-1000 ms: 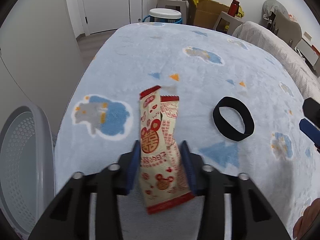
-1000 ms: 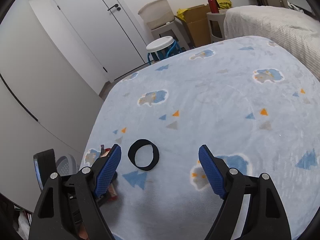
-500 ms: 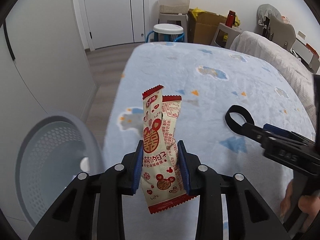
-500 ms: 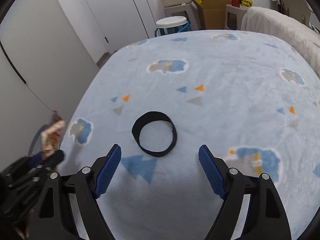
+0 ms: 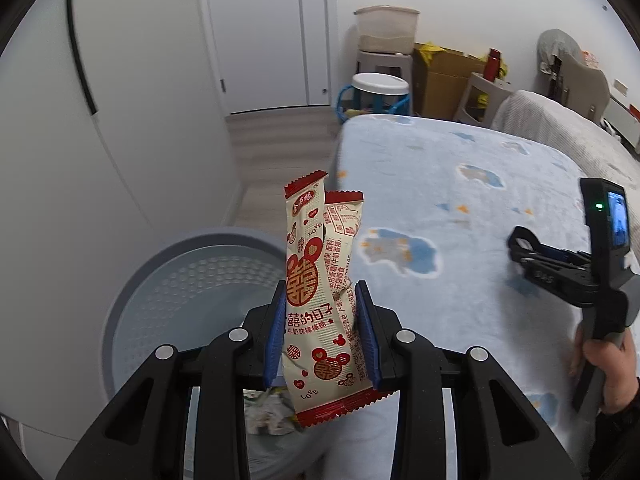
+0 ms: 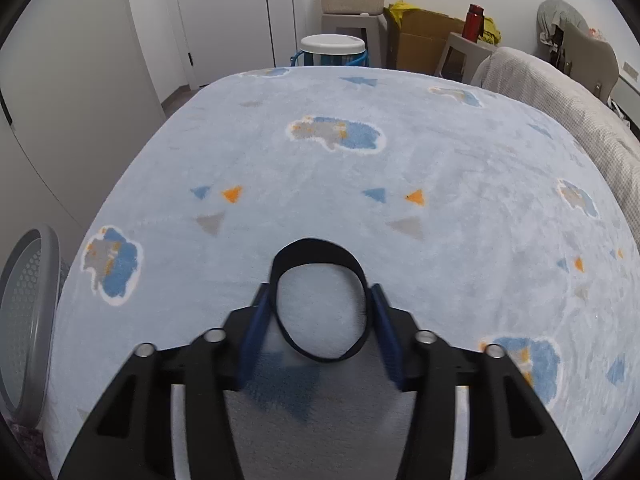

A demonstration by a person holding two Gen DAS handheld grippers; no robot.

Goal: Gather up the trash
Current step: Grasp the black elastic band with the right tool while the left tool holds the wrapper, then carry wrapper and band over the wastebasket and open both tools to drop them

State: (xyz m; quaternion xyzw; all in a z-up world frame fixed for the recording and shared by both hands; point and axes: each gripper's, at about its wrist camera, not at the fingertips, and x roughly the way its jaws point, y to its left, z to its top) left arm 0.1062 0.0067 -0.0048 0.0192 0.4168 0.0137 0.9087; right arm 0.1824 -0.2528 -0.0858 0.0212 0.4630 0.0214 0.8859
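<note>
bed (image 6: 440,152) blurs behind right claw's (image 6: 320,320) band (image 6: 316,246).

Black grippers (image 5: 322,332), blue-padded jaws, silver screws

"LOVE", perhaps "囍的日子", on snack wrapper (image 5: 320,300)

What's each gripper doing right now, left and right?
Left gripper: shut on the snack wrapper, above the grey basket.
Right gripper: jaws just closing around the black band on the blanket; pads at its sides.
</note>
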